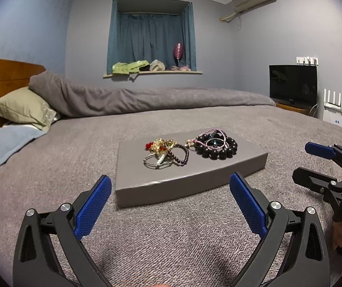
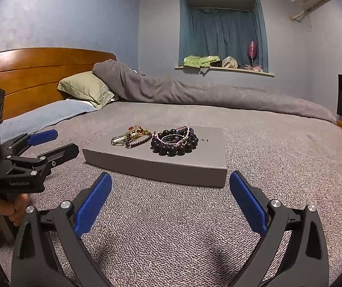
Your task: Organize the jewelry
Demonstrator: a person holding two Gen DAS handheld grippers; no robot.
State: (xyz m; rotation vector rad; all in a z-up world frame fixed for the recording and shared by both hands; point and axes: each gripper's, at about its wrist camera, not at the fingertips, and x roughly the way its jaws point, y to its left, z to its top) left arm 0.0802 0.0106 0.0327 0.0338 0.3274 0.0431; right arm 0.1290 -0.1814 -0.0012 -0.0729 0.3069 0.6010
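Low in the frame, the left gripper [image 1: 171, 205] and right gripper [image 2: 171, 203] hover over the grey woven bedspread [image 1: 171, 239], jaws spread wide, holding nothing. Mid-frame, a flat grey cardboard box [image 1: 171, 186] carries a gold-and-red jewelry tangle [image 1: 163, 151] beside a black beaded bracelet [image 1: 216, 147].

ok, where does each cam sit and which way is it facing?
Left wrist: on the left gripper, low over the bed, facing the box and window; right gripper at its right edge.
Right wrist: on the right gripper, same heading; left gripper and hand at its left.
Shared: box, jewelry, both grippers open.
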